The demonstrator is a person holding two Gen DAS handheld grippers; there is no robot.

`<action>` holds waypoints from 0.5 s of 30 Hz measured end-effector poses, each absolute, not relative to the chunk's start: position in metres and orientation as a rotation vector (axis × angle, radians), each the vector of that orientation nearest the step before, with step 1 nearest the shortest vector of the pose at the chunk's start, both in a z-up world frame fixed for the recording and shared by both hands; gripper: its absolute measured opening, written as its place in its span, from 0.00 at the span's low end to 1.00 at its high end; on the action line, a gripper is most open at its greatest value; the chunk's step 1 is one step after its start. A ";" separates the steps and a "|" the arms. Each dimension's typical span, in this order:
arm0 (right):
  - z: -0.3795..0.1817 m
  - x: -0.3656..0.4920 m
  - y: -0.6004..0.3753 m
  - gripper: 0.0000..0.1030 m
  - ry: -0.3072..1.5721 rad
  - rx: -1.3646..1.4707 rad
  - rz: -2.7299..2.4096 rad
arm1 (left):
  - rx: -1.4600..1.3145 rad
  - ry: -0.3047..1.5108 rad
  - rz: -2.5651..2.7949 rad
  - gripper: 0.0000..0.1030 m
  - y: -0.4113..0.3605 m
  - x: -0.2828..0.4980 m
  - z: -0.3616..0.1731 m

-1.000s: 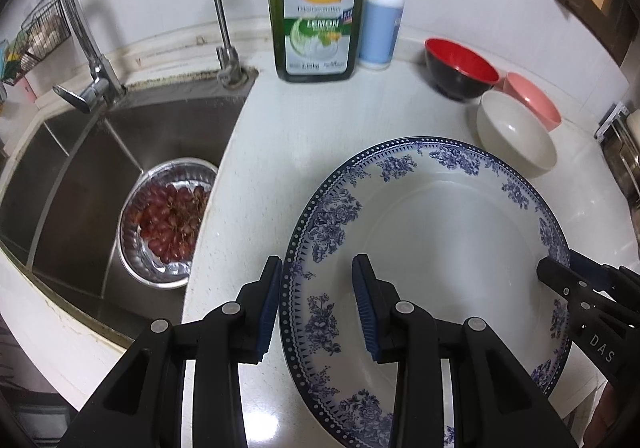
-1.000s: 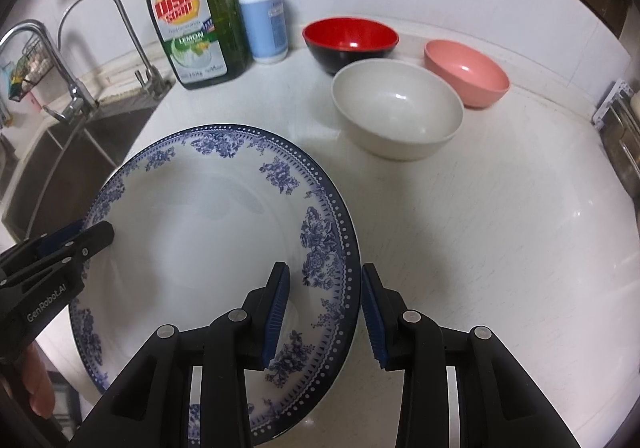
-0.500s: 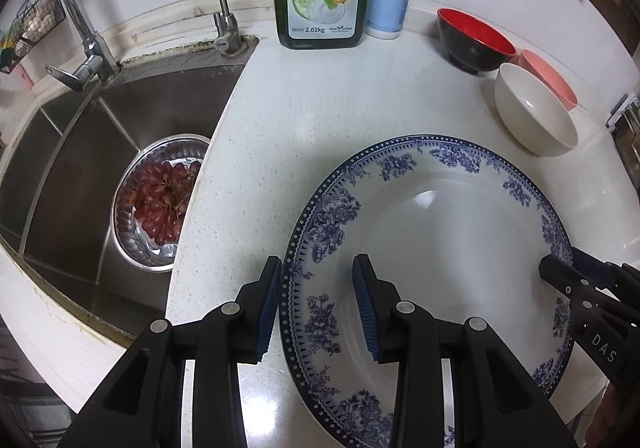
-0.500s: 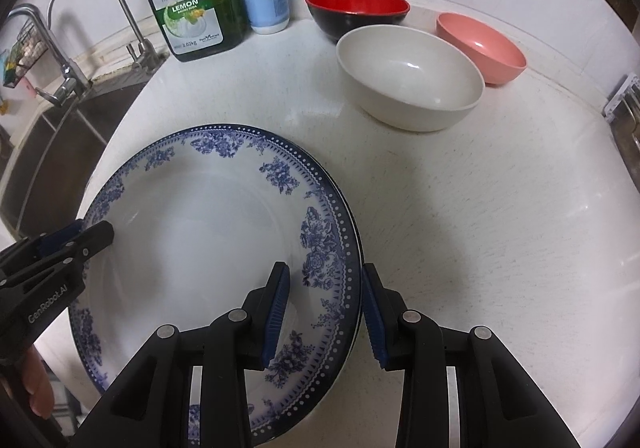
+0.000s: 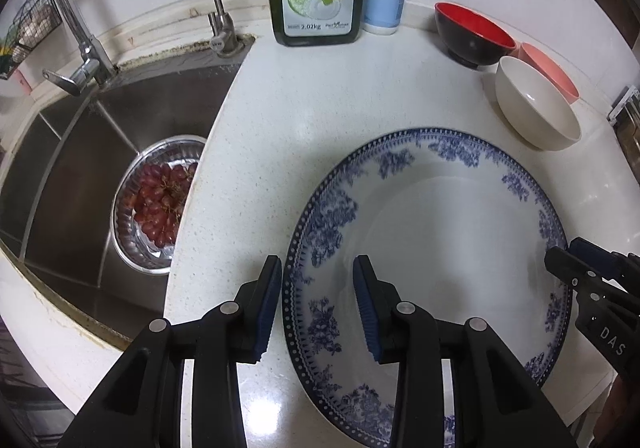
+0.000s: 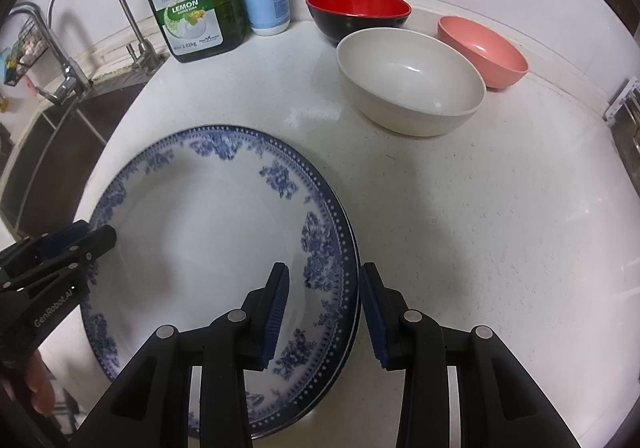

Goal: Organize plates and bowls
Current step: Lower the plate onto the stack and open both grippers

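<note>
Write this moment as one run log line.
left gripper: open, straddling plate rim | right gripper: open, straddling opposite rim | bowls: untouched

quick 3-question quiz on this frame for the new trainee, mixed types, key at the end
1. True or false: the left gripper and the right gripper both straddle the rim of the blue-and-white plate, on opposite sides.
2. Which bowl stands nearest the plate? A) red-and-black bowl B) cream bowl C) pink bowl
3. Fill in: the metal bowl in the sink holds red ____.

Key:
1. True. Each has one finger over the plate and one outside its rim, with gaps showing.
2. B
3. grapes
</note>
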State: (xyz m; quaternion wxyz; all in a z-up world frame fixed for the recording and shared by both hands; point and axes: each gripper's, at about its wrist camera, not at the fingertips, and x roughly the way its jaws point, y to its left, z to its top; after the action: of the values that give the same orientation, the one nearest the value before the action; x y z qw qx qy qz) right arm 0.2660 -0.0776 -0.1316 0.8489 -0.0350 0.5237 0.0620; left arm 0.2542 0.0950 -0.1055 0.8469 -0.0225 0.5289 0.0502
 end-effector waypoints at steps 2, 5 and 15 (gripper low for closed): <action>-0.130 0.266 -0.079 0.41 1.097 -0.071 0.132 | -0.042 1.104 0.105 0.50 0.094 0.255 -0.102; -0.125 0.266 -0.081 0.42 1.081 -0.065 0.131 | -0.032 1.075 0.110 0.56 0.092 0.255 -0.094; -0.094 0.265 -0.106 0.42 1.009 -0.017 0.118 | 0.013 0.980 0.052 0.64 0.071 0.262 -0.058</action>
State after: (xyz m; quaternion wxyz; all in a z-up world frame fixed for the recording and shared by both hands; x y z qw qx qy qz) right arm 0.2649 -0.1060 -0.0944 0.8738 -0.0083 0.4829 0.0563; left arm 0.2622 0.0707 -0.0579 0.8819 0.0064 0.4708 0.0249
